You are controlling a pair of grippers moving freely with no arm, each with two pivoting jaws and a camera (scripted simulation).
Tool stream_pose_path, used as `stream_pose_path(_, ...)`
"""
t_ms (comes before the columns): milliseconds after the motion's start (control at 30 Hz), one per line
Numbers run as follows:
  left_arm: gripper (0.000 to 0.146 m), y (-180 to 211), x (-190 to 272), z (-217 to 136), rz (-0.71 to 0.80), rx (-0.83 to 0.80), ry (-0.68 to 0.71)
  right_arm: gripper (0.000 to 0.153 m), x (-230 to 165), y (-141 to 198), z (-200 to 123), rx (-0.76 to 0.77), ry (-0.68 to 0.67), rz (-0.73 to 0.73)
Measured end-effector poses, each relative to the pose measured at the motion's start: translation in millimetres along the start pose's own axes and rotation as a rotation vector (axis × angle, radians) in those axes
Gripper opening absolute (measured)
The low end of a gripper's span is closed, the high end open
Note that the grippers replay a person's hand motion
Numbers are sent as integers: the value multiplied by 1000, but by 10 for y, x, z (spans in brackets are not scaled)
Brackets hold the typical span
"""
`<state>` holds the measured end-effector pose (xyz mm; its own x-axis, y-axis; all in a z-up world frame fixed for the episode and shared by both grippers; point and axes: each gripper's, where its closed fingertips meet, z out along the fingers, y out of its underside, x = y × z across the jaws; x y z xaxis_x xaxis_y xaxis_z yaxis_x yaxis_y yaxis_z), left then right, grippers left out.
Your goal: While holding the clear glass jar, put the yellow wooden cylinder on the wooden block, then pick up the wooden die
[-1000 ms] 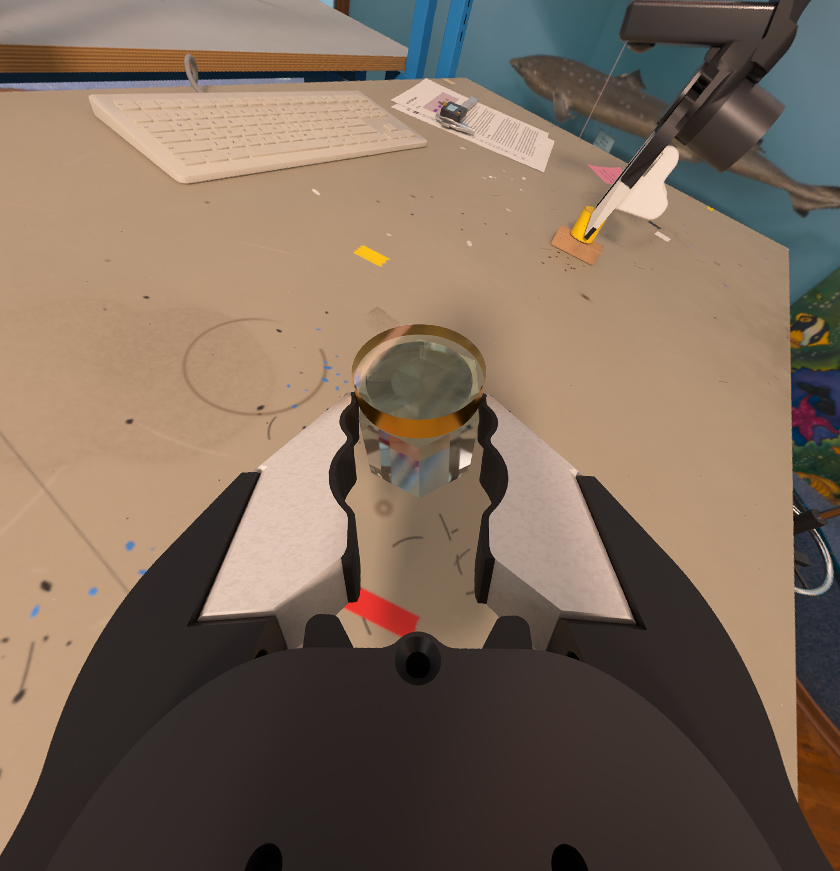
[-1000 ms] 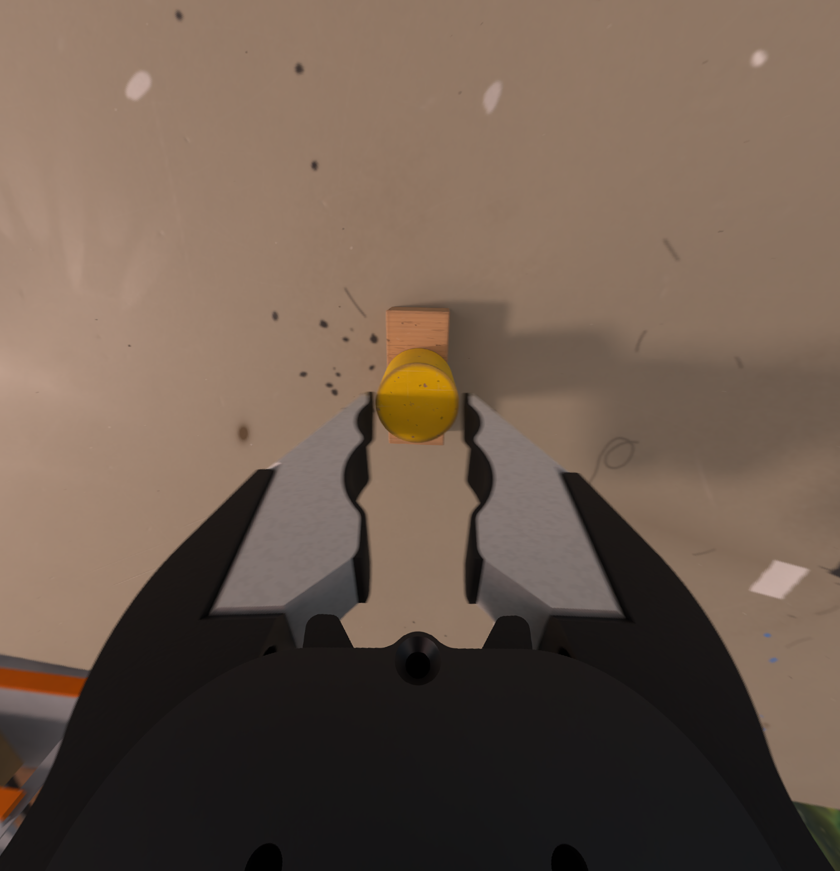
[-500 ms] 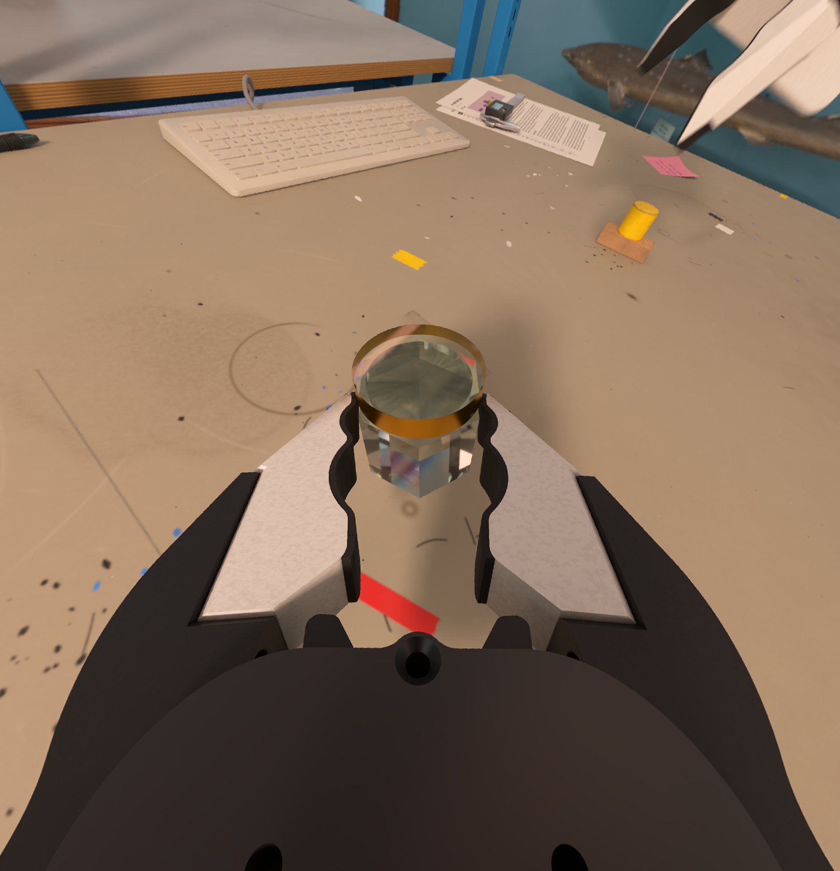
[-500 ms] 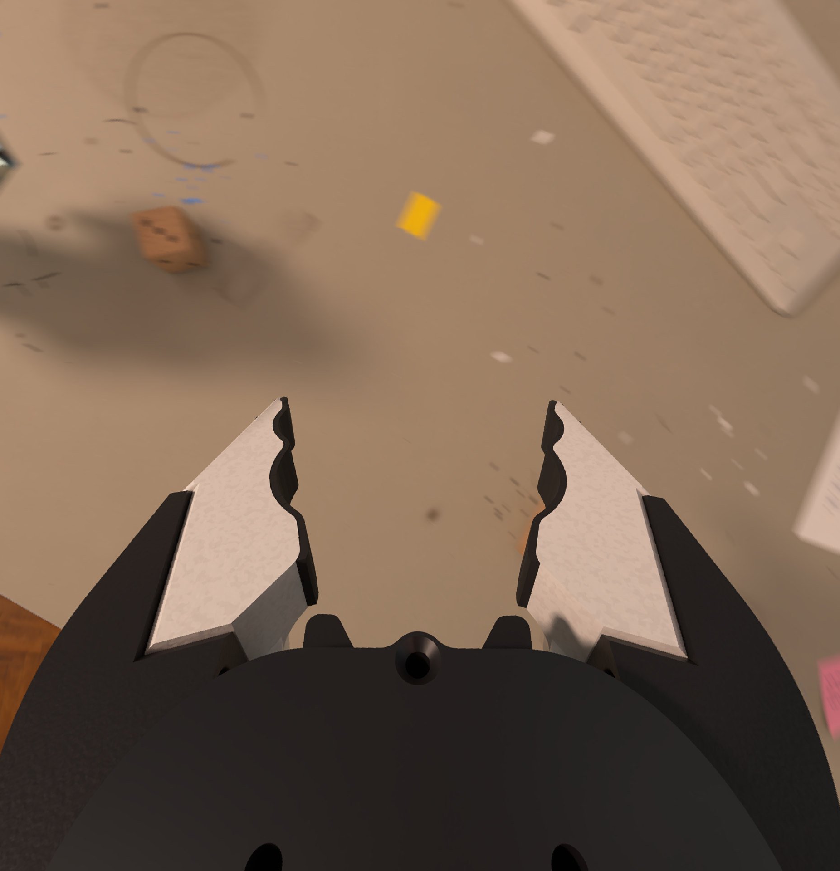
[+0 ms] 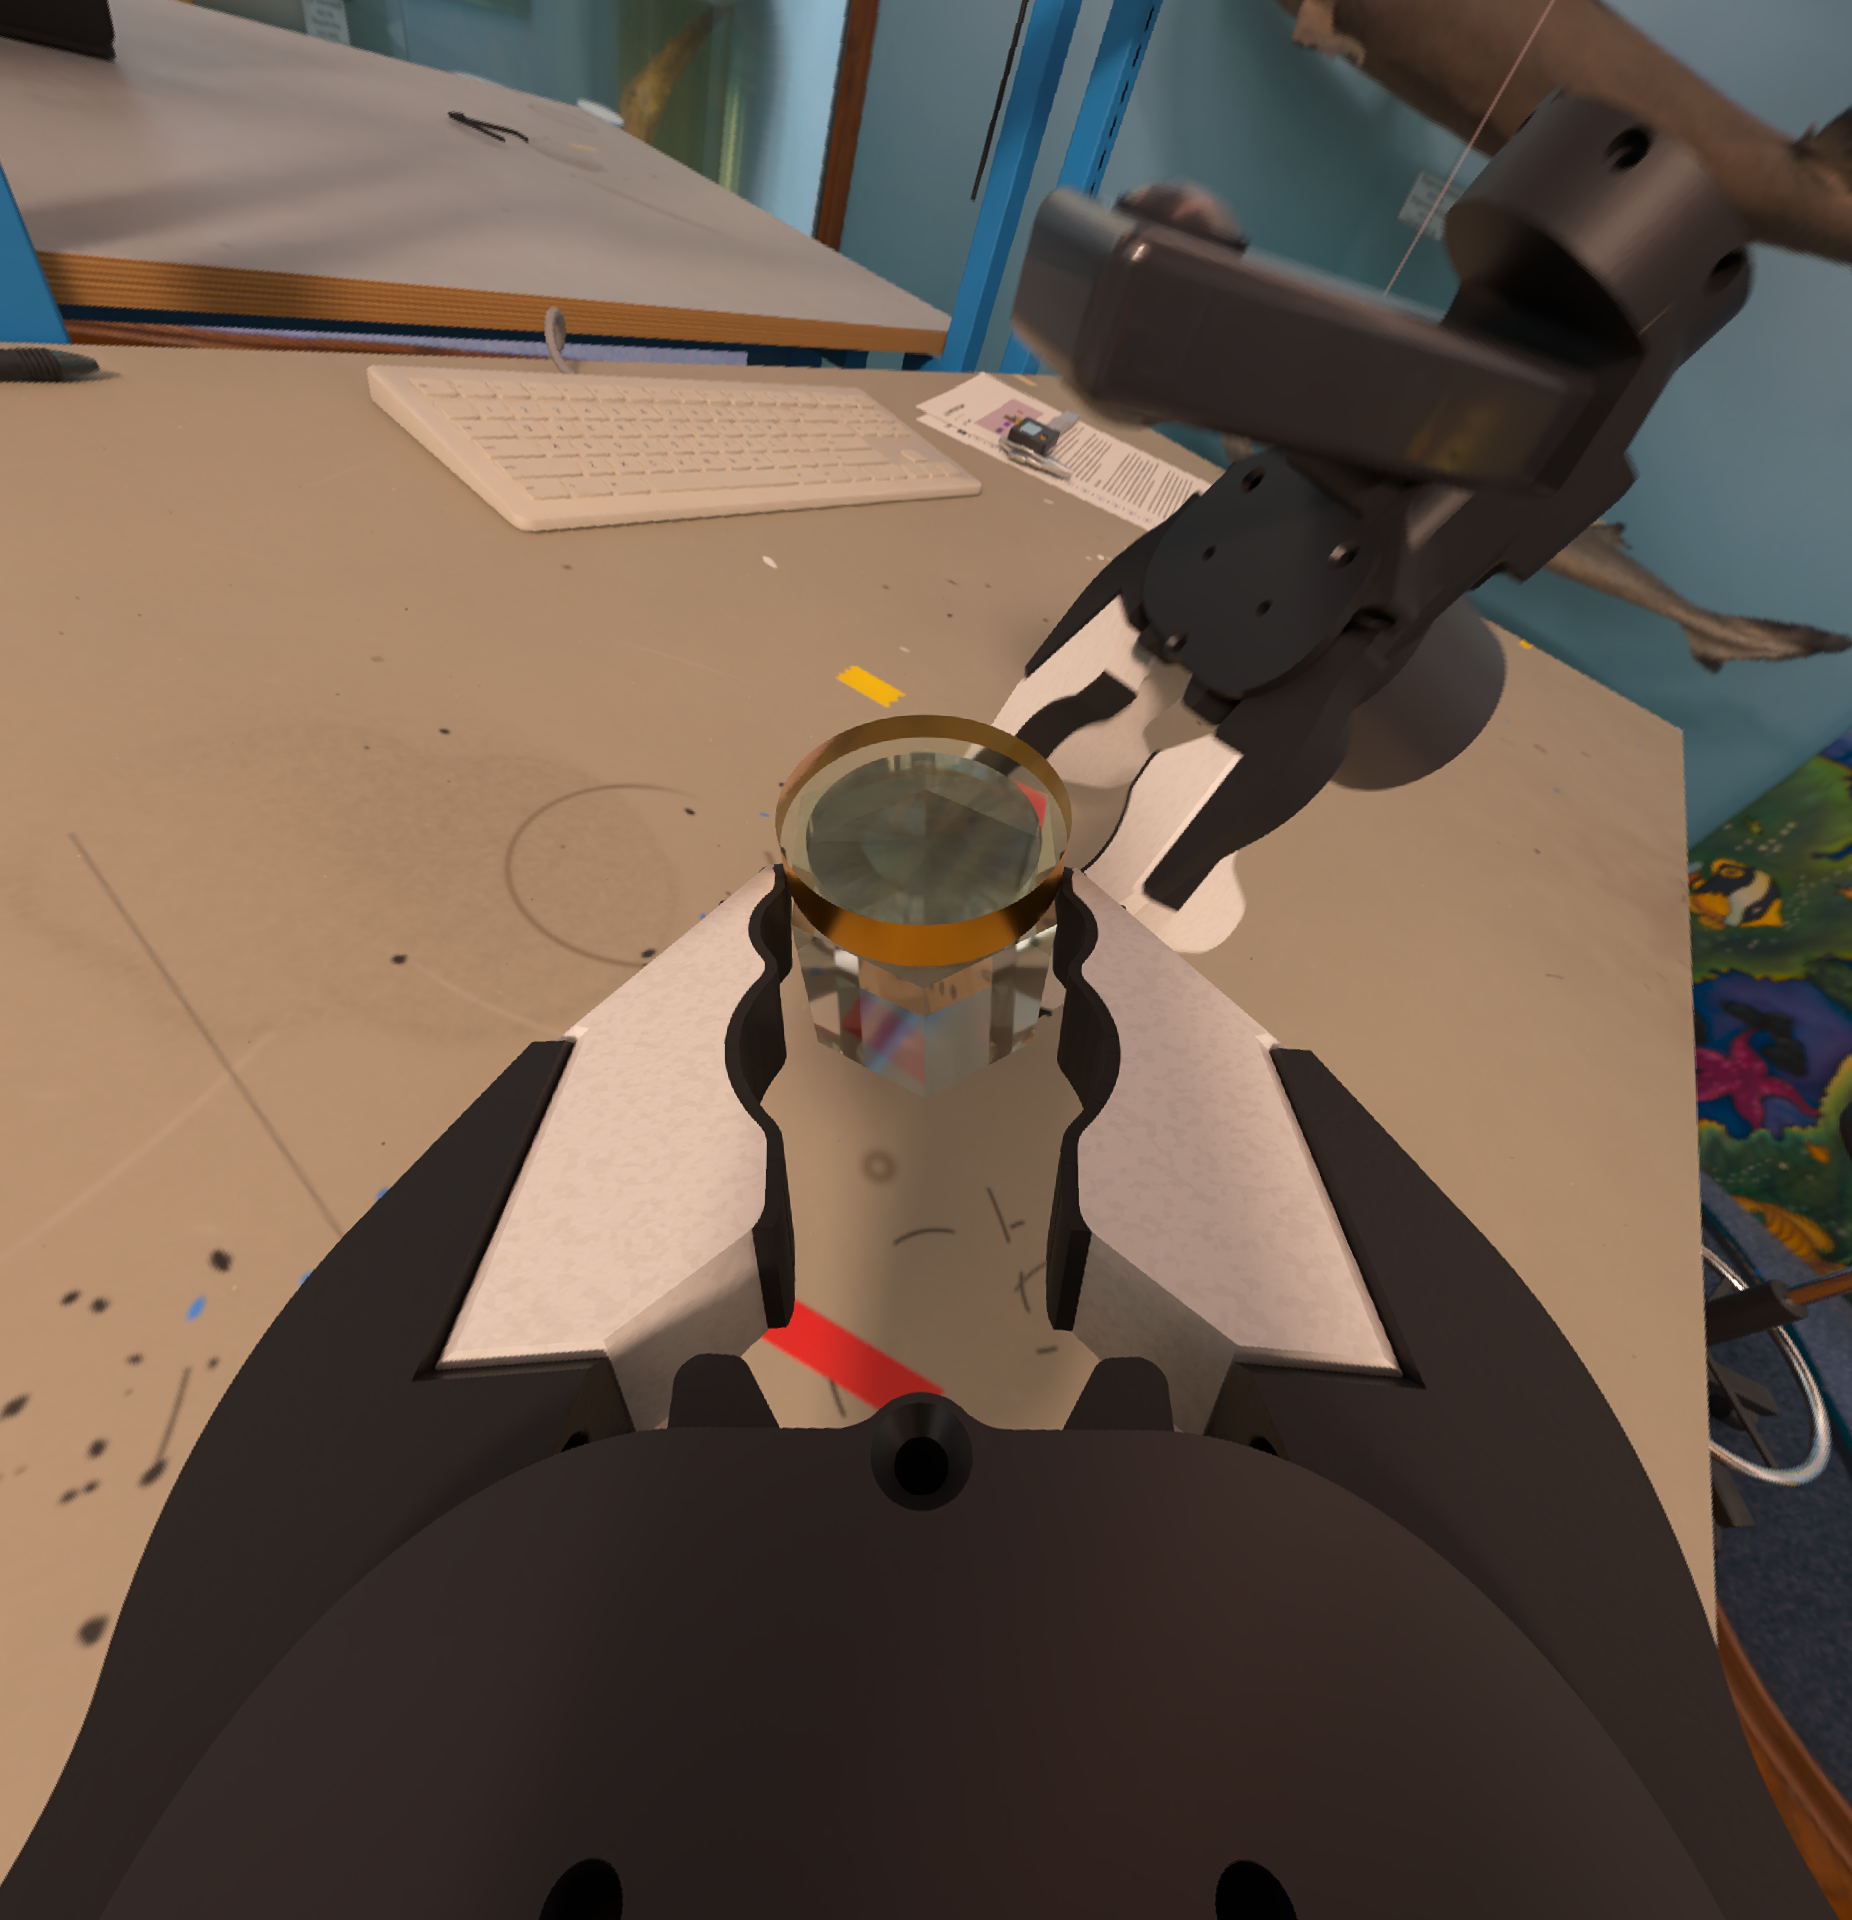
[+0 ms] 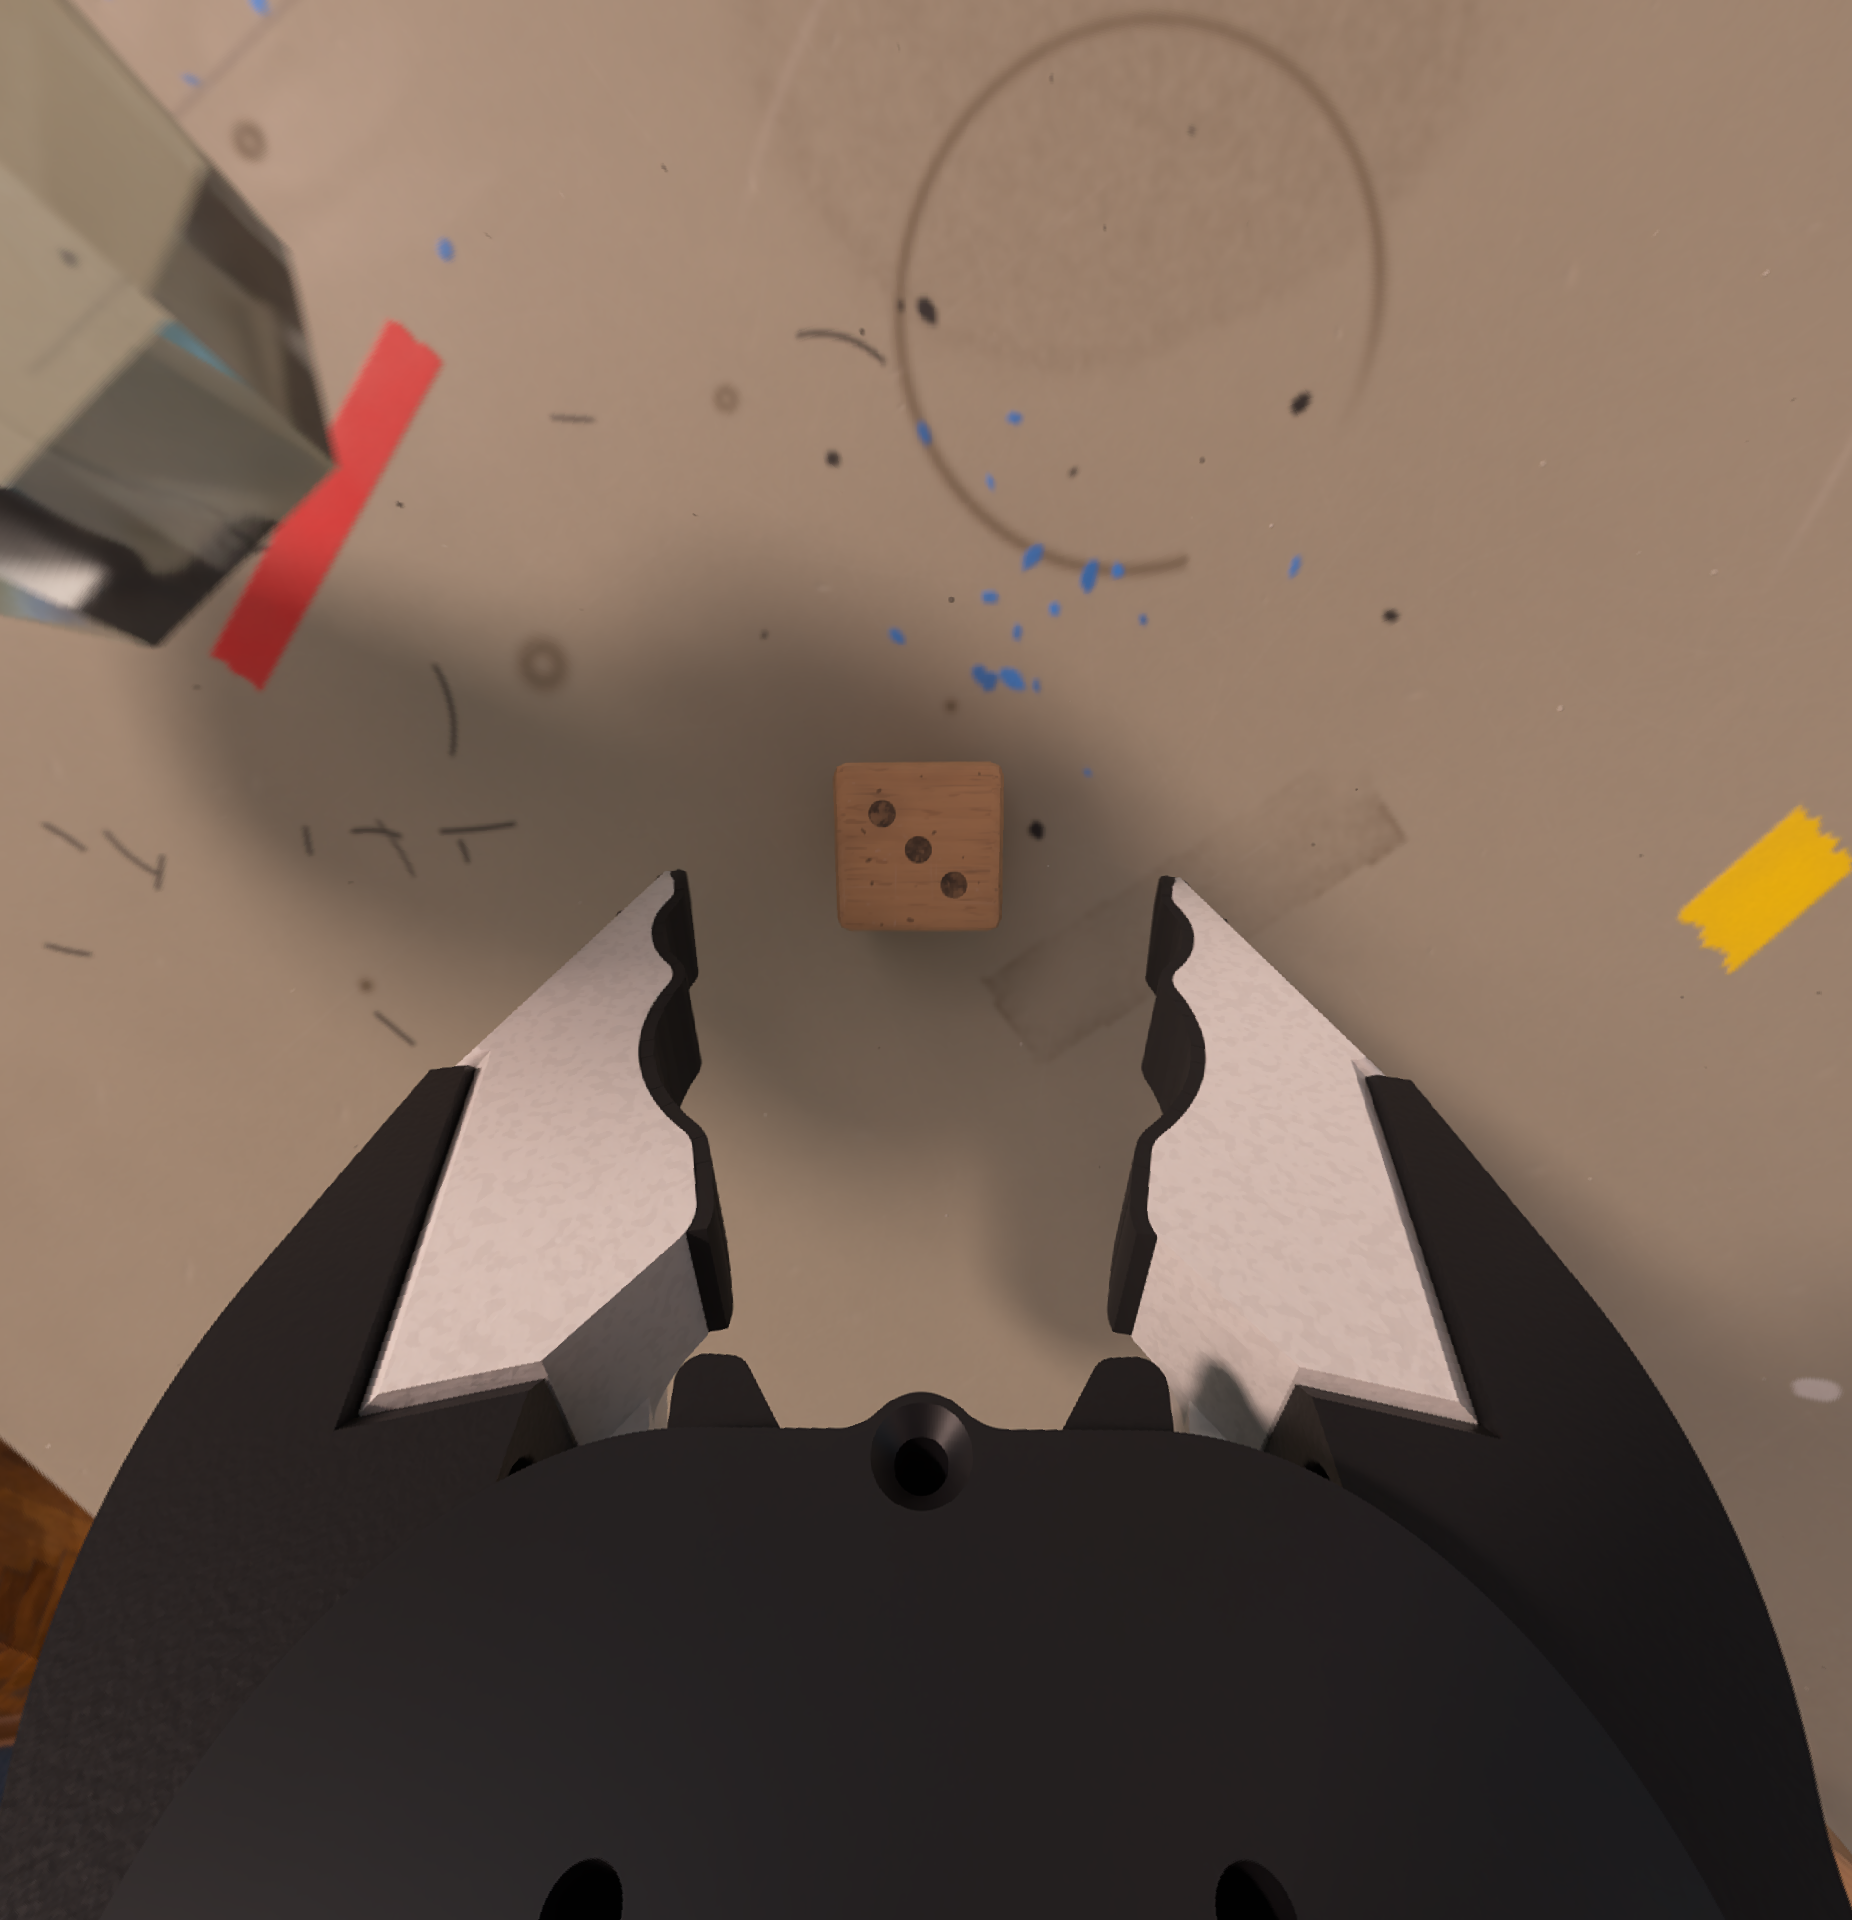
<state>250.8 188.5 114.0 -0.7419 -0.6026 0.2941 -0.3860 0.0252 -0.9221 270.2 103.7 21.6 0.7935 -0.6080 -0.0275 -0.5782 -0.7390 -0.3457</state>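
Observation:
My left gripper point(image 5: 920, 904) is shut on the clear glass jar point(image 5: 920, 914), which has a gold rim, and holds it above the table. The jar's clear body also shows in the right wrist view point(image 6: 122, 416) at the upper left. My right gripper point(image 6: 920, 883) is open and points down over the wooden die point(image 6: 918, 845), which lies on the table just beyond the fingertips, centred between them. The right gripper also shows in the left wrist view point(image 5: 1130, 790), right behind the jar. The yellow cylinder and the wooden block are hidden in both views.
A white keyboard point(image 5: 662, 442) and papers point(image 5: 1088, 457) lie at the table's far side. Red tape point(image 6: 330, 499) and yellow tape point(image 6: 1763, 883) mark the table point(image 6: 1524, 416). The table's right edge point(image 5: 1691, 935) drops to the floor.
My right gripper let go of the yellow cylinder on the block, opened, and swung over to the die beside the jar. The left gripper kept hold of the jar.

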Motion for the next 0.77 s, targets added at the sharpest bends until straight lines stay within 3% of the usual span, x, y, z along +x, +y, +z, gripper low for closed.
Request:
stream_pose_path(100,51,-30,-1,-21,5,13,2,78,7,21,92,-40,21,-11)
stream_pose_path(233,51,-36,-4,-35,14,14,0,33,-2,-5,98,-20,24,-36)
stream_pose_path(400,51,-37,-5,-43,10,17,7,33,104,166,-51,-59,96,-84)
stream_pose_path(567,51,-14,2,-29,4,8,16,33,625,468,-819,-5,230,9)
stream_pose_path(767,51,32,11,7,22,-19,11,33,1540,1211,-1948,94,408,322)
